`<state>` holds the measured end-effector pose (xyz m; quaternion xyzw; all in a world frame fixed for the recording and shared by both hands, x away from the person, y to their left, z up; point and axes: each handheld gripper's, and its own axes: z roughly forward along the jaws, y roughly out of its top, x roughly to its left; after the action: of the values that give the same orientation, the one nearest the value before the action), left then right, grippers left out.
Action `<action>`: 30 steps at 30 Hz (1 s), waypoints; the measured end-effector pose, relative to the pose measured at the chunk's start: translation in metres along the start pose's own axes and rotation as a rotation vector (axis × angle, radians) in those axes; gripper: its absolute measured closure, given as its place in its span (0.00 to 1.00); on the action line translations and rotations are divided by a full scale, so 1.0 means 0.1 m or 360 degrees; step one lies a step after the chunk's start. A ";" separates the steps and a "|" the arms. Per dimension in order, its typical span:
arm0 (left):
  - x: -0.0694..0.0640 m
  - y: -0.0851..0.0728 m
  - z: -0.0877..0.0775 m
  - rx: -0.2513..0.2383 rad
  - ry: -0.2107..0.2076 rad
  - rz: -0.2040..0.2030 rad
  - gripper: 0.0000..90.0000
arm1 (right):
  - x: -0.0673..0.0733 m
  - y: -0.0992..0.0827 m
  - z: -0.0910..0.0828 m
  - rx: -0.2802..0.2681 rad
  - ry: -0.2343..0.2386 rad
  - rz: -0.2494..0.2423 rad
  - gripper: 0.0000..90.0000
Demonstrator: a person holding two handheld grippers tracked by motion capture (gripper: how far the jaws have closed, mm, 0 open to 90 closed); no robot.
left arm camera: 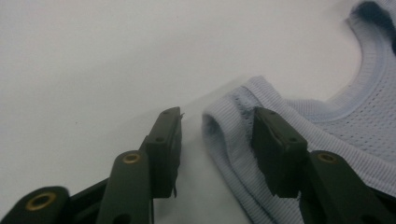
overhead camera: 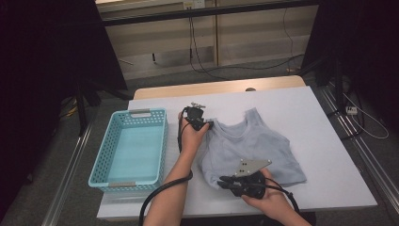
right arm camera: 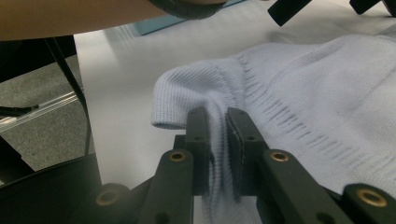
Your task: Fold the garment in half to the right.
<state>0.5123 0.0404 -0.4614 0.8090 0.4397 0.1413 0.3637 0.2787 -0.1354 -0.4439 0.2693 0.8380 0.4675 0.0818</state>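
A pale blue sleeveless knit top (overhead camera: 249, 146) lies flat on the white table (overhead camera: 310, 108). My left gripper (overhead camera: 207, 123) is at its upper left shoulder strap. In the left gripper view the jaws (left arm camera: 215, 116) stand apart with the strap (left arm camera: 233, 126) lying slack between them; one pad rests beside the fabric without pinching it. My right gripper (overhead camera: 225, 181) is at the top's lower left corner near the table's front edge. In the right gripper view the jaws (right arm camera: 217, 114) are shut on a raised fold of the ribbed hem (right arm camera: 187, 100).
A turquoise plastic basket (overhead camera: 141, 113) with nothing in it stands on the table's left side, close to my left forearm. Bare white tabletop lies to the right of and behind the top. Dark stands and cables are on the floor around the table.
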 end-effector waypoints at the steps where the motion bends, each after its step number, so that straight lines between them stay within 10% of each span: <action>1: -0.02 0.00 0.00 0.0006 -0.0025 0.0010 0.62 | 0.00 0.00 0.00 0.0000 0.0000 -0.0001 0.89; 9: -0.09 0.05 0.00 0.0089 -0.0092 -0.0083 0.92 | 0.00 0.00 0.01 0.0002 -0.0003 0.0002 0.89; 30: 0.20 0.17 -0.37 0.0098 -0.0109 -0.0286 0.95 | 0.08 0.03 0.04 -0.0028 -0.0016 -0.0055 0.89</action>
<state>0.5142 0.0674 -0.4254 0.7815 0.5019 0.0670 0.3646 0.2749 -0.1275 -0.4424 0.2563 0.8380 0.4720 0.0965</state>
